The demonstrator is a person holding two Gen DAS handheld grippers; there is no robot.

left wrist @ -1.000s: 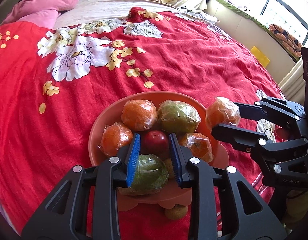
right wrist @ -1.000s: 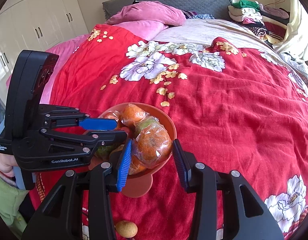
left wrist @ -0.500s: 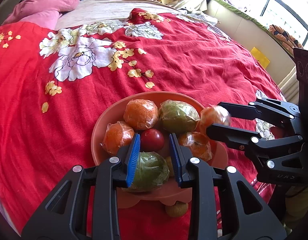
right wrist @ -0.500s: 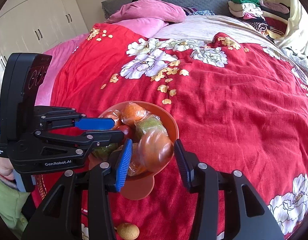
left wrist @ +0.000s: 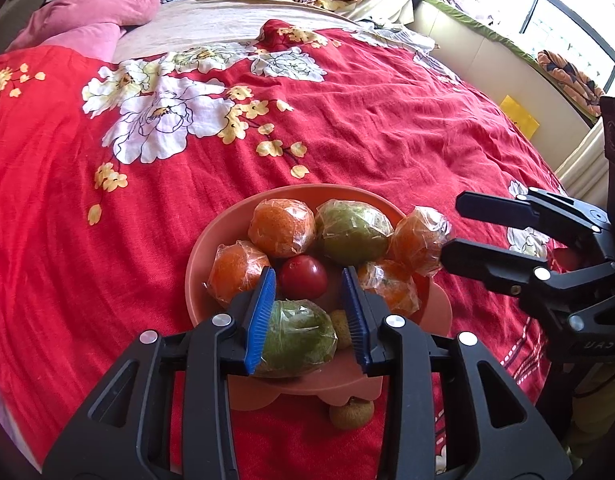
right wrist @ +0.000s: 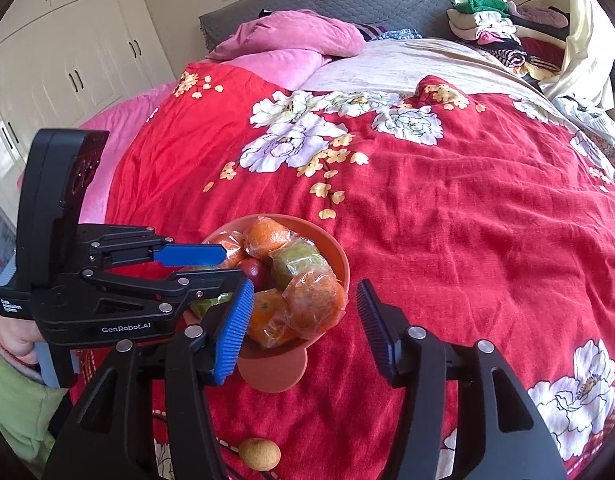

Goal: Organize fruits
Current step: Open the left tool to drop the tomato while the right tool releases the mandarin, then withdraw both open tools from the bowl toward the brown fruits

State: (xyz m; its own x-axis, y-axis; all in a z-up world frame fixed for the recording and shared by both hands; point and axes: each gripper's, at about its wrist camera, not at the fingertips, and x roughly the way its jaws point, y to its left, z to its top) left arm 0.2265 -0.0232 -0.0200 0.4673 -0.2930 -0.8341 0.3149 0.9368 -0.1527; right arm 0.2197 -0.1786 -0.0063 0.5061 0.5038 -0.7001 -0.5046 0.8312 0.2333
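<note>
Red floral bedspread (left wrist: 387, 128): my left gripper (left wrist: 309, 316) and right gripper (right wrist: 303, 324) both opening, releasing a plastic-wrapped green fruit (left wrist: 297, 338) and a plastic-wrapped orange (right wrist: 317, 304) into the round salmon plastic bowl (left wrist: 211, 236).

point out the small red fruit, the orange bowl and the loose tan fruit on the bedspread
small red fruit (left wrist: 302, 277), left wrist view, top skin
orange bowl (left wrist: 211, 236), left wrist view, left rim
loose tan fruit (right wrist: 259, 453), right wrist view, centre

I see the bowl (left wrist: 211, 248) on the bedspread (left wrist: 387, 128), wrapped fruits (left wrist: 281, 226) piled in it. A small loose fruit (left wrist: 351, 412) lies on the bedspread before the bowl, pillows (right wrist: 291, 36) far behind.
</note>
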